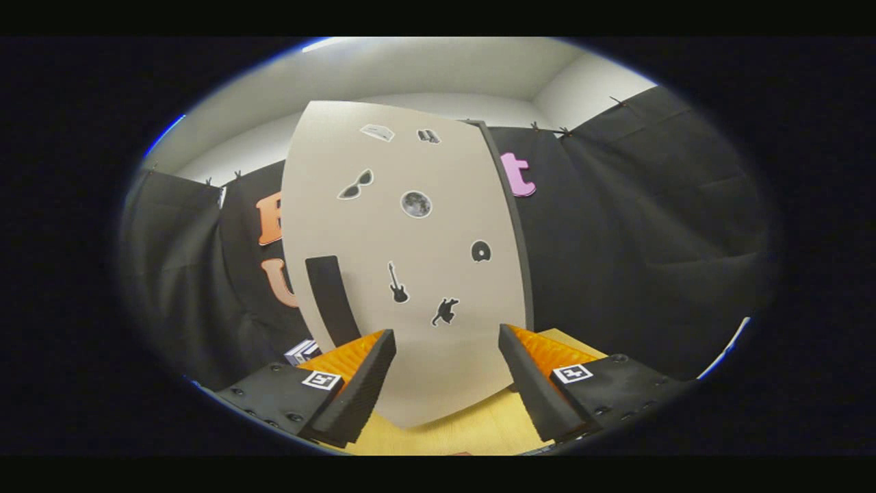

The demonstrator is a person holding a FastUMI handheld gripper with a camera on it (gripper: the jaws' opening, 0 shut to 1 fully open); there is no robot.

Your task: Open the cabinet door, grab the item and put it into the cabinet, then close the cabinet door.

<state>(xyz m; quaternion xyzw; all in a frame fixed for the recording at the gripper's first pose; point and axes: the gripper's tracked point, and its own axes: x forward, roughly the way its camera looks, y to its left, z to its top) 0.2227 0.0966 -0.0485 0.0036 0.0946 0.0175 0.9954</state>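
Beige matte cabinet door (410,260), closed apparently, stickered; gripper (446,342) jaws apart, empty.

Staged recording booth, not a lived-in home: black cloth (650,226) clipped up as walls beneath a plain white ceiling (438,68), with a pale cabinet door (438,356) dotted with small stickers (416,204) standing on a light wooden tabletop (472,431). Seen past the parted fingers of a hand-held gripper (446,335) carrying square printed markers (572,373)
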